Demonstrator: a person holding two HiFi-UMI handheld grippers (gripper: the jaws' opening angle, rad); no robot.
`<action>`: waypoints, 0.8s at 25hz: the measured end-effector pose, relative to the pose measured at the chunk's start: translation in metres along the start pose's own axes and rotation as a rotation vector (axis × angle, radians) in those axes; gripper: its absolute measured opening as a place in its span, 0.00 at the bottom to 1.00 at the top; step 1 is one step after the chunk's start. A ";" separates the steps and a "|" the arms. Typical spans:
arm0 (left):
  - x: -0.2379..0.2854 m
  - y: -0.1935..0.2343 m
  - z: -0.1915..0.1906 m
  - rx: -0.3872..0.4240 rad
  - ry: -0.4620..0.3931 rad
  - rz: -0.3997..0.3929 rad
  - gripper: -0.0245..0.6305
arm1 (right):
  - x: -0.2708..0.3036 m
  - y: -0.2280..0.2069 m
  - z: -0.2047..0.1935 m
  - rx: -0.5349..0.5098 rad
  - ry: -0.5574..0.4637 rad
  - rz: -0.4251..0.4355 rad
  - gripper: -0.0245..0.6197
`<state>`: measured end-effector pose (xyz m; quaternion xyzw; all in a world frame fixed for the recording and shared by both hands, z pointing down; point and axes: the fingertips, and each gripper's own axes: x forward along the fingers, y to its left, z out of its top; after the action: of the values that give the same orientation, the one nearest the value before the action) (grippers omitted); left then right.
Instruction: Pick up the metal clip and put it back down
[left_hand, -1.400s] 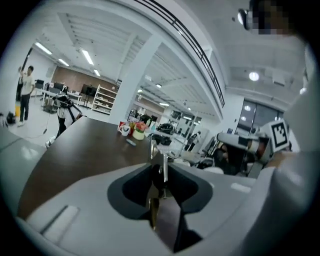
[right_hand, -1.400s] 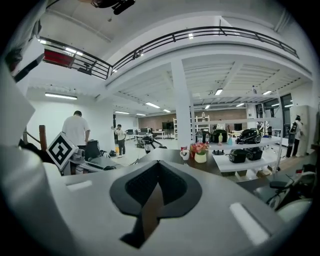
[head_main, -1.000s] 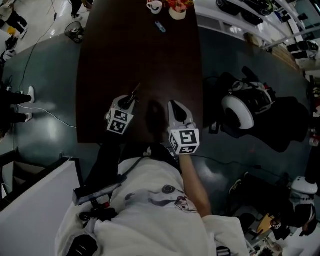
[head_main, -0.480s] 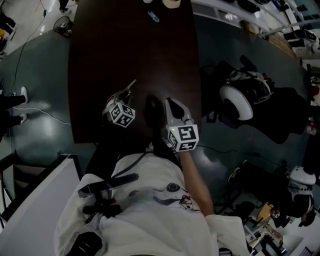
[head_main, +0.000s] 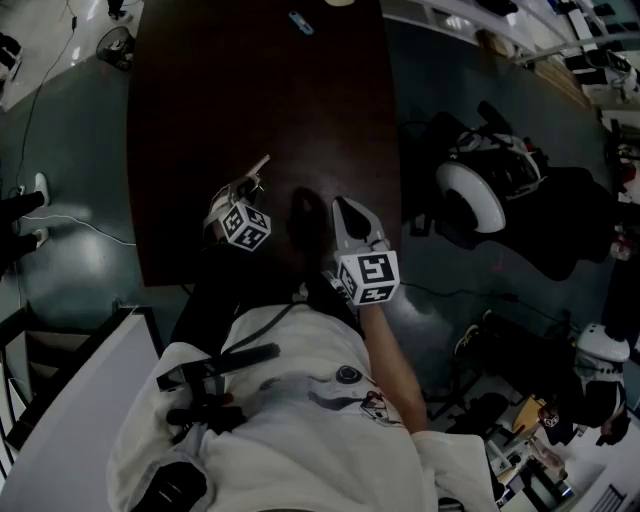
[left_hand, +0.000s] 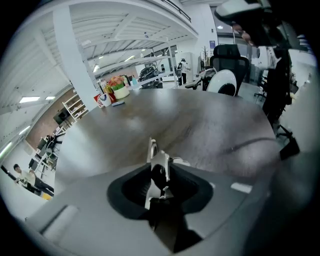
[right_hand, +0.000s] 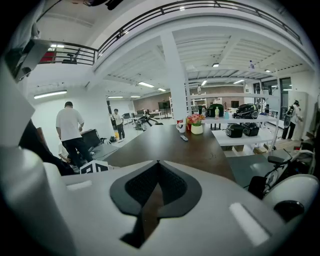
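Seen from above, a person holds two grippers over the near end of a dark table (head_main: 250, 80); the left gripper (head_main: 252, 187) is clamped on the metal clip (left_hand: 159, 167), which juts out past its jaws above the tabletop; the right gripper (head_main: 347, 212), just beside it, has its jaws closed on nothing.

grippers: two, left gripper (left_hand: 159, 172) and right gripper (right_hand: 156, 165);
marker cubes (head_main: 243, 228): two, one on each;
metal clip (left_hand: 152, 150): just one;
table (head_main: 250, 90): one;
mug (right_hand: 181, 126): one;
flower pot (right_hand: 194, 126): one;
little blue gadget (head_main: 300, 22): one afaik
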<state>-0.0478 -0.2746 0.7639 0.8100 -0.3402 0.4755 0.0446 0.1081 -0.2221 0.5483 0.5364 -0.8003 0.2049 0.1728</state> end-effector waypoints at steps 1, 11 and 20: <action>0.000 -0.001 0.000 0.000 -0.001 0.001 0.19 | -0.001 0.000 -0.001 0.001 0.003 -0.001 0.04; 0.006 -0.011 -0.002 0.016 -0.003 0.022 0.27 | -0.005 -0.009 -0.006 0.003 0.017 -0.012 0.04; 0.001 -0.015 0.003 0.006 -0.039 0.016 0.38 | -0.006 -0.011 -0.008 0.002 0.012 -0.007 0.04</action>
<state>-0.0367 -0.2647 0.7671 0.8166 -0.3461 0.4609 0.0316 0.1211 -0.2171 0.5536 0.5383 -0.7970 0.2085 0.1778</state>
